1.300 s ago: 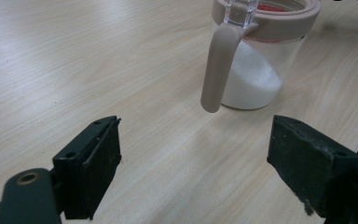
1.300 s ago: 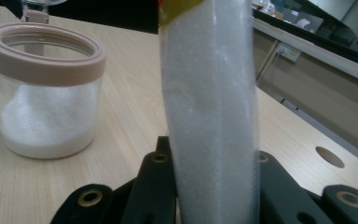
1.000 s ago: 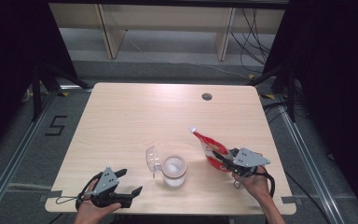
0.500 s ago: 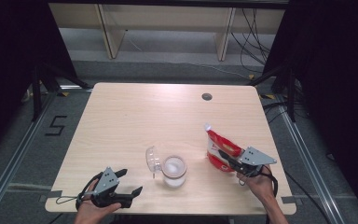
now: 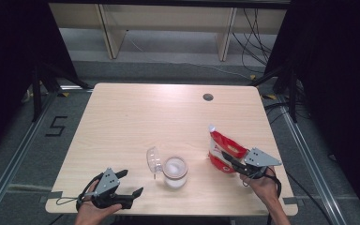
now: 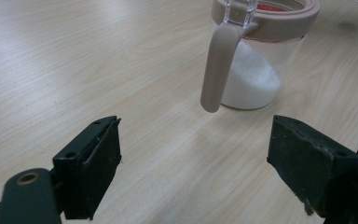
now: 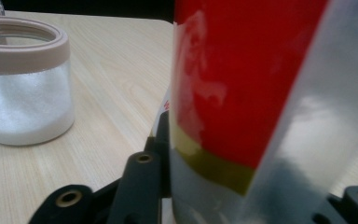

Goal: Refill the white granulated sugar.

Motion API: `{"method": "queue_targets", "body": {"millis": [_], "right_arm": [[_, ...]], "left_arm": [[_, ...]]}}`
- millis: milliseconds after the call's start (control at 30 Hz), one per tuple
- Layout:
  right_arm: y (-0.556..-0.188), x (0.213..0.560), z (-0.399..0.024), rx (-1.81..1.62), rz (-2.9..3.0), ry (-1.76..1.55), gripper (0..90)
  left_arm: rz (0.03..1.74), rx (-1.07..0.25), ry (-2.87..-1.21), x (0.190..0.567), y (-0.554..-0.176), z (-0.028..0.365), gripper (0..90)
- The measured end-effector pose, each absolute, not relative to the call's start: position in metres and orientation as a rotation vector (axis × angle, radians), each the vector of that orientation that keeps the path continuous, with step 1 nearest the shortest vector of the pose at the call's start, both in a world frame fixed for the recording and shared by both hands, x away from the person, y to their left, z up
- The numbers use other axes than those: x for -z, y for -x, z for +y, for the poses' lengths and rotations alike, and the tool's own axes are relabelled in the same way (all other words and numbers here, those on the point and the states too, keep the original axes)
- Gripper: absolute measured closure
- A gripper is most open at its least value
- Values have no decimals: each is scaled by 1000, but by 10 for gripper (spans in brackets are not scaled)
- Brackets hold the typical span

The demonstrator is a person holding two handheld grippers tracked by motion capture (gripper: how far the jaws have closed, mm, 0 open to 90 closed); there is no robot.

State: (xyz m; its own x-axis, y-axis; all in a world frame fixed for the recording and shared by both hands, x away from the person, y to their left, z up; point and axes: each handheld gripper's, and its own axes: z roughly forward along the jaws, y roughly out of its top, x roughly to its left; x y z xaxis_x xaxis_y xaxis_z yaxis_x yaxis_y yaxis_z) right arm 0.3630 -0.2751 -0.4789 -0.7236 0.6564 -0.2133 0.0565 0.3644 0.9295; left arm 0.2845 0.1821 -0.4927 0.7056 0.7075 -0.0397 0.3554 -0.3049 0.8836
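Note:
A clear jar of white grains stands near the table's front, its flip lid hanging open to the left. A red and white pouch stands upright on the table to its right. My right gripper has the pouch's lower part between its jaws, which have just been opening. In the right gripper view the pouch covers one jaw, so I cannot tell if the pads still press. The jar sits left there. My left gripper rests open at the front left, empty, facing the jar.
A dark round grommet sits in the table's far right part. Grey floor with rails surrounds the table, and shelf legs and cables stand beyond the far edge.
The pouch has swung from tilted toward the jar to upright, shifting right and nearer the front with my right gripper. The left gripper has stayed put.

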Motion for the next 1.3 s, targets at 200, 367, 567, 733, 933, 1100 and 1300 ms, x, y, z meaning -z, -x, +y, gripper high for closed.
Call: {"method": "queue_targets", "body": {"millis": [200, 367, 567, 733, 933, 1100, 1300], "right_arm": [[-358, 470, -277, -1317, 2063, -645, 543], [-352, 464, -281, -1359, 2037, -705, 441], [-341, 461, -288, -1331, 2024, -766, 375], [-337, 462, -294, -1356, 1994, -829, 306], [-328, 462, -293, -1367, 2005, -948, 212], [-319, 463, -293, -1354, 2013, -972, 202], [-307, 464, -292, -1351, 2005, -1000, 206]], "left_arm": [[837, -431, -1909, 493, -284, 182, 166], [816, -443, -1918, 493, -285, 182, 166], [836, -443, -1928, 493, -284, 182, 166], [836, -441, -1923, 493, -285, 181, 166], [833, -434, -1922, 492, -285, 180, 166], [824, -426, -1908, 491, -287, 179, 166], [822, -428, -1913, 490, -287, 178, 166]]}}
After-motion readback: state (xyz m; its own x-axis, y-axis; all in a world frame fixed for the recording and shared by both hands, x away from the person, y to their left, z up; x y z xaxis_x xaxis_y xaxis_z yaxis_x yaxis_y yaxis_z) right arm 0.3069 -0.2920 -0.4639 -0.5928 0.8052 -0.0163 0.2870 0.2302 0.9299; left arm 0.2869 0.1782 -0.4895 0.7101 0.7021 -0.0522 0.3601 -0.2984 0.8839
